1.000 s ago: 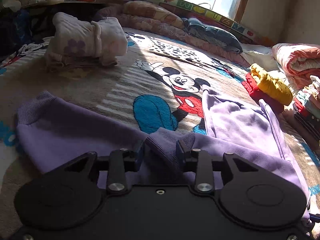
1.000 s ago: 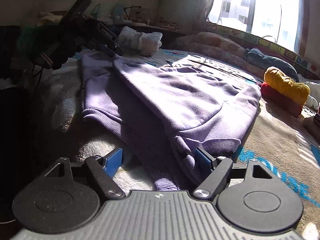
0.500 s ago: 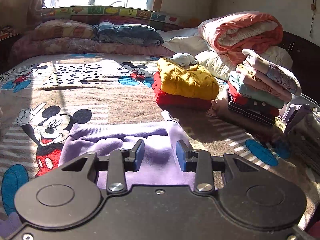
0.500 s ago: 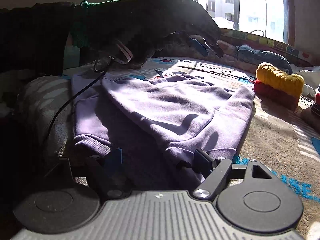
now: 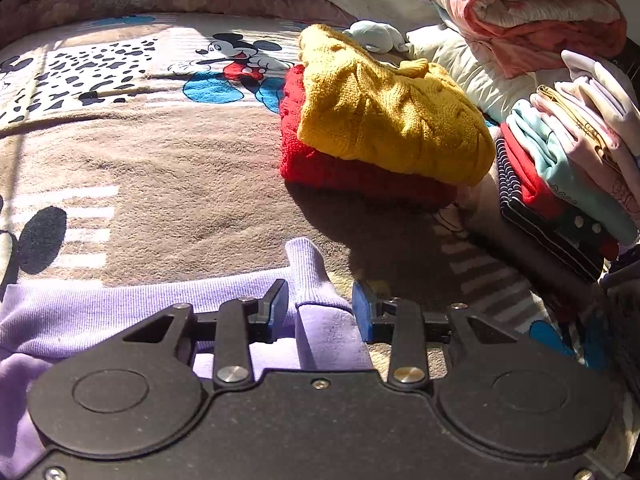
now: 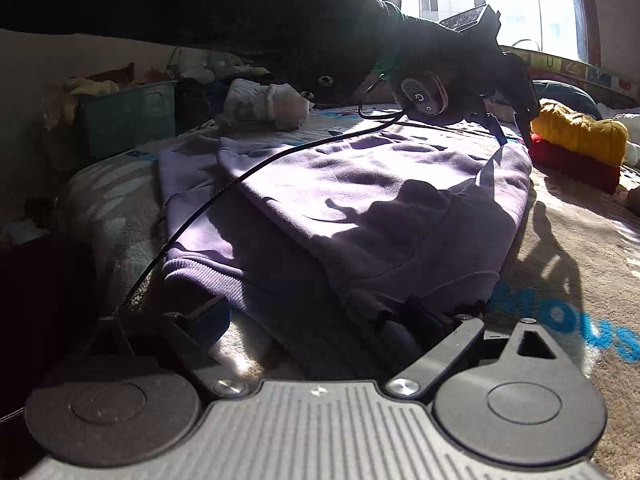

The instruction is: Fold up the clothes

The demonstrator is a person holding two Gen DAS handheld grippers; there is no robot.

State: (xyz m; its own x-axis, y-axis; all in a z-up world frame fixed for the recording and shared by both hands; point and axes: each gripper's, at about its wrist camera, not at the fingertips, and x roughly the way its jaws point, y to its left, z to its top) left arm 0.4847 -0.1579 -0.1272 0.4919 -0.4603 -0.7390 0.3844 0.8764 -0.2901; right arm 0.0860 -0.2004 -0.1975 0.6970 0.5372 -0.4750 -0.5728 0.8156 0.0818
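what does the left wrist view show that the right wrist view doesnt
Only the left wrist view shows the tilted stack of folded clothes, the rolled pink quilt, the Mickey Mouse print on the blanket, and the left gripper open around a purple cuff.

Only the right wrist view shows the whole purple sweatshirt, the window, a teal bin, a white bundle, a dark sleeve, and the right gripper open at the hem.

Both show the yellow sweater lying on the red one.
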